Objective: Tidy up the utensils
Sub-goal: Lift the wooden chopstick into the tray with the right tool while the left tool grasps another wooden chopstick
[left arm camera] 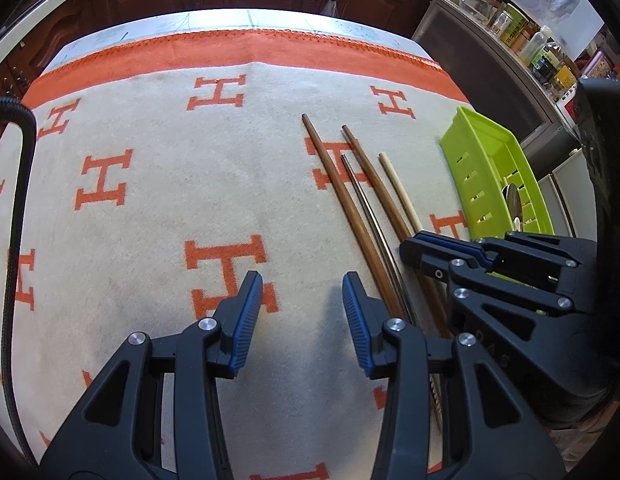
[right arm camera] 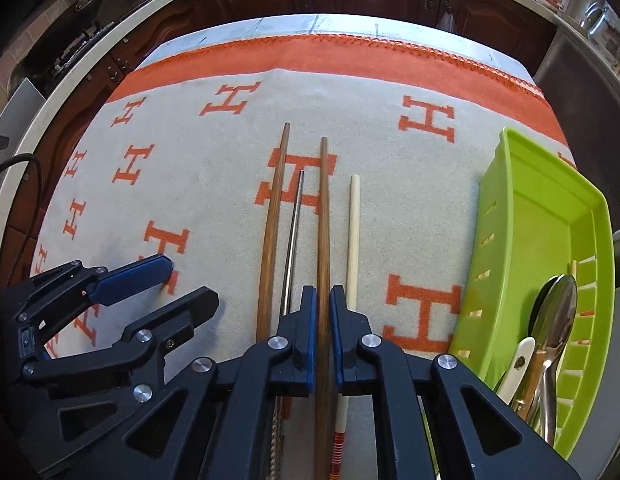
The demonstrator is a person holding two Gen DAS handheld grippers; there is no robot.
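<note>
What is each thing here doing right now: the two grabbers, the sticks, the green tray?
Left gripper: fingers open, empty, above the cloth.
Right gripper: fingers shut on the right brown chopstick.
Left brown chopstick: lying flat on the cloth.
Metal chopstick: lying between the brown ones.
Pale chopstick: lying flat, loose.
Green tray: holds spoons.
</note>
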